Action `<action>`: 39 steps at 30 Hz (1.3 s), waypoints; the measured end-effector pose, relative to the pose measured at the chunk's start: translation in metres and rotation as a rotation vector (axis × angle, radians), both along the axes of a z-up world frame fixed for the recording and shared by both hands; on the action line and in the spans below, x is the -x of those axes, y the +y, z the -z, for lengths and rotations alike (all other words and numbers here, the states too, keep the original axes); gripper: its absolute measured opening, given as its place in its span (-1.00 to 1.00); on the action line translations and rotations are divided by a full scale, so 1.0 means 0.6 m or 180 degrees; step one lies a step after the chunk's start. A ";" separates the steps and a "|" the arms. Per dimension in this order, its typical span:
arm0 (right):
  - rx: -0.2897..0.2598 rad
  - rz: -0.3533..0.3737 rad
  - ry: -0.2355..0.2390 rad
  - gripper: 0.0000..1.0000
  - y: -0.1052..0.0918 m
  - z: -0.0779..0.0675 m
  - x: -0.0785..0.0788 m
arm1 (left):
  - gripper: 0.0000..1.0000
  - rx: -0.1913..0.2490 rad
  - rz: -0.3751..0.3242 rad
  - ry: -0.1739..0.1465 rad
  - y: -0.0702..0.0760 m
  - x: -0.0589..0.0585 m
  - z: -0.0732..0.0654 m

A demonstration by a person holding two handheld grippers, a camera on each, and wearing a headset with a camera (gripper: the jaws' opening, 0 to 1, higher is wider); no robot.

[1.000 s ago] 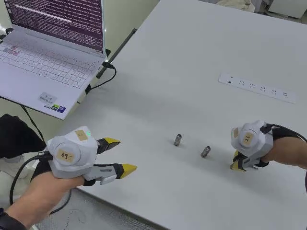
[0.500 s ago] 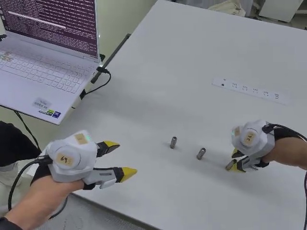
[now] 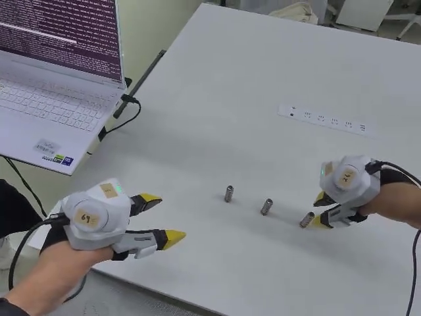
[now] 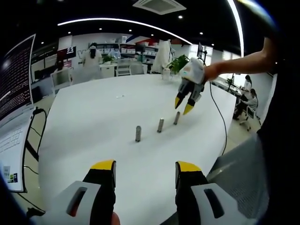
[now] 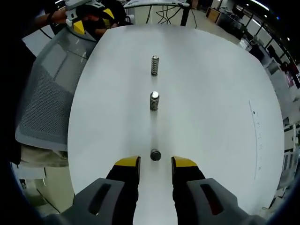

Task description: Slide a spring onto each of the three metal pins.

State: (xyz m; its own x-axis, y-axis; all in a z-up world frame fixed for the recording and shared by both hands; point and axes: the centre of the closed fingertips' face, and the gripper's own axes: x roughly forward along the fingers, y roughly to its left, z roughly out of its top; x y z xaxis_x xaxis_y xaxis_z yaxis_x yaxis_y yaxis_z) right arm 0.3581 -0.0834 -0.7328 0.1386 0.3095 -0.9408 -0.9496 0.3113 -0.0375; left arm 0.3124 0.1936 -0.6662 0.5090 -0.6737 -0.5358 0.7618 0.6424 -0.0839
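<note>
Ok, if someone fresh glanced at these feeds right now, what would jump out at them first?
First, the row of three small spring-wrapped pins standing on the bare white table, with the right gripper open and its yellow tips just short of the end pin. Next, the left gripper, open at the table's near edge, and the open laptop off to the far left.

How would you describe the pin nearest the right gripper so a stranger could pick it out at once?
On the white table, three small spring-wrapped pins stand in a row between the left gripper and the right gripper. The end pin sits just ahead of the right gripper's open yellow tips; the middle pin and the far pin stand clear of both grippers.
</note>
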 end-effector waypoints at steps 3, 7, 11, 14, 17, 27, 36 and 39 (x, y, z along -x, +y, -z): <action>-0.0047 0.0100 -0.0045 -0.50 -0.005 -0.003 0.003 | -0.09 0.0005 0.0022 -0.0011 -0.003 0.001 -0.001; -0.0197 0.0304 -0.0057 -0.51 -0.007 -0.007 0.010 | -0.09 0.0014 0.0021 -0.0016 -0.003 0.001 -0.003; -0.0326 0.0462 -0.0088 -0.51 -0.011 -0.010 0.020 | -0.09 0.0025 0.0015 -0.0019 -0.001 0.002 -0.005; -0.0432 0.0616 -0.0138 -0.51 -0.016 -0.015 0.027 | -0.09 0.0022 0.0011 -0.0022 0.001 0.002 -0.005; -0.0588 0.0792 -0.0198 -0.51 -0.017 -0.022 0.031 | -0.09 0.0034 -0.0006 -0.0019 0.002 0.001 -0.005; -0.0945 0.1105 -0.0472 -0.51 -0.019 -0.046 0.051 | -0.09 0.0051 0.0017 -0.0030 -0.006 0.001 -0.010; -0.1200 0.1415 -0.0544 -0.47 -0.017 -0.057 0.073 | -0.09 0.0057 0.0059 -0.0027 -0.012 0.004 -0.011; -0.1426 0.1575 -0.0562 -0.43 -0.012 -0.067 0.080 | -0.09 0.0055 0.0074 -0.0027 -0.016 0.005 -0.011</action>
State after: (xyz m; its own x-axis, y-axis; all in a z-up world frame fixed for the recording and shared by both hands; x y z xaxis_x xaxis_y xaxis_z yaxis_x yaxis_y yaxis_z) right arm 0.3100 -0.0906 -0.6926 0.5033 0.5240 -0.6872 -0.6832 0.7282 0.0548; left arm 0.3095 0.1839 -0.6596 0.4976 -0.6945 -0.5197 0.7772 0.6230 -0.0885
